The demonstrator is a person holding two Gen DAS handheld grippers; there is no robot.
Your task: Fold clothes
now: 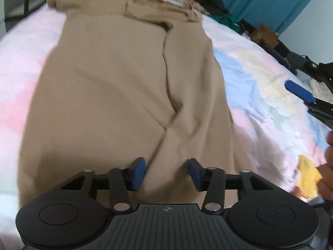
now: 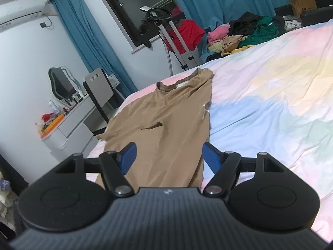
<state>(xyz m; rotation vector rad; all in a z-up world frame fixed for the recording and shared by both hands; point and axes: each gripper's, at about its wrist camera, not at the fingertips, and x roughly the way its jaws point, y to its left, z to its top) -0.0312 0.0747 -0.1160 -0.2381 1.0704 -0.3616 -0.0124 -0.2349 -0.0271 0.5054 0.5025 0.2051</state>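
Tan T-shirt (image 2: 166,120), neck label (image 2: 180,85) unreadable

The tan T-shirt (image 2: 166,123) was a soft, matt knit cloth, smooth but for a few creases, and it lay on a bedsheet (image 2: 270,108) of matt, lightly rumpled cotton-like cloth dyed in pastel patches. Both the left gripper (image 1: 166,171) and the right gripper (image 2: 167,156) looked like matt black plastic with a ribbed near housing, small shiny metal pins at the joints, and blue pads (image 2: 128,156) of dull, rubbery finish. At the far wall hung teal cloth curtains (image 2: 218,2), and a brown paper bag (image 2: 301,1) looked stiff and matt.
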